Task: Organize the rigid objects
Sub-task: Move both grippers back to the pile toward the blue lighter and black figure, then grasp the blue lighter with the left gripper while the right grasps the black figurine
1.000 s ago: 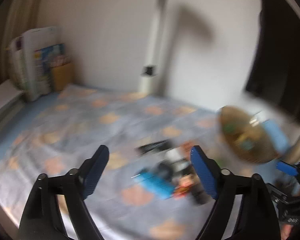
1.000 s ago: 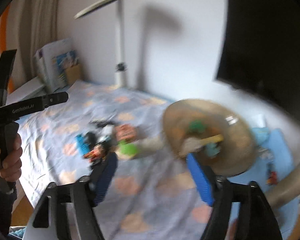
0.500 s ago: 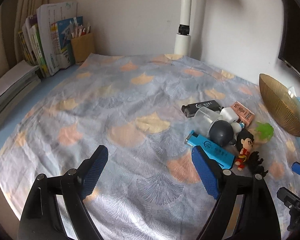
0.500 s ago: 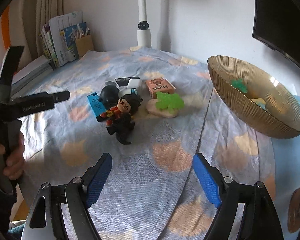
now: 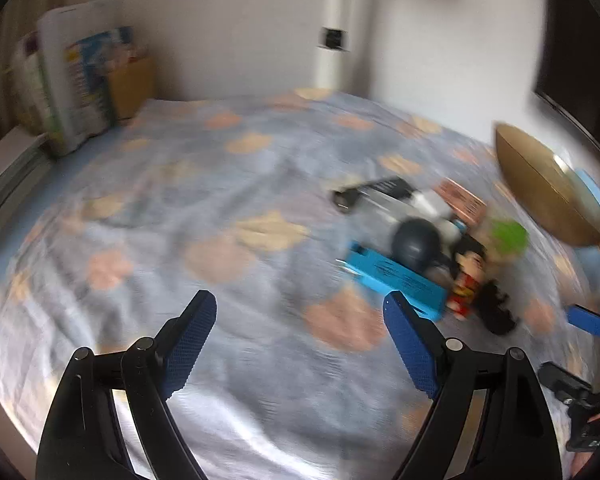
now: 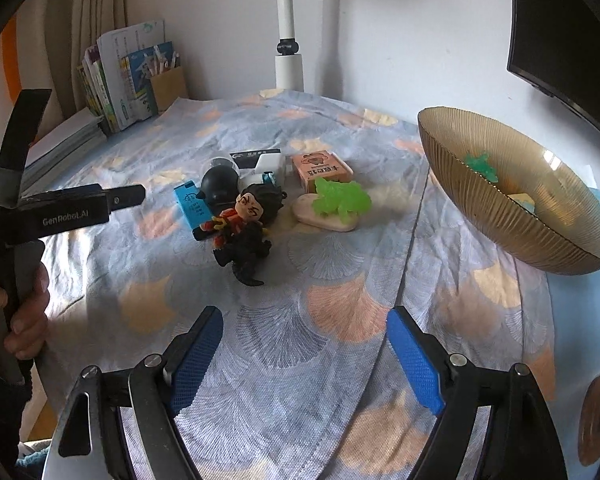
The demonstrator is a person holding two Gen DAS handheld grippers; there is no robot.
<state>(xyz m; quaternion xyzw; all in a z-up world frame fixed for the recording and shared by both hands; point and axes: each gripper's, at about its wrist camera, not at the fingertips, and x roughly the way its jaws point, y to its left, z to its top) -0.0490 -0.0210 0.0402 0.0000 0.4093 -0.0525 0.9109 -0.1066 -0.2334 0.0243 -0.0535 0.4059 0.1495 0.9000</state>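
Note:
A pile of small objects lies on the patterned cloth: a blue box (image 6: 192, 208), a dark round object (image 6: 219, 183), a cartoon figurine (image 6: 246, 216), a black dinosaur toy (image 6: 244, 250), a green toy (image 6: 342, 200) on a pale soap-like block, and an orange box (image 6: 320, 168). A gold bowl (image 6: 512, 200) at the right holds a few small items. My right gripper (image 6: 304, 356) is open and empty, short of the pile. My left gripper (image 5: 300, 344) is open and empty, left of the blue box (image 5: 396, 280); that view is blurred.
A white lamp post (image 6: 288, 40) stands at the back wall. Books and a pen holder (image 6: 132, 80) stand at the back left. A dark monitor (image 6: 564, 32) is at the upper right. The left gripper's body (image 6: 64, 212) shows at the left of the right wrist view.
Both views tilted down from the wall to the table over the last second. The right gripper now sits a little closer to the pile; the left view is shifting and blurred.

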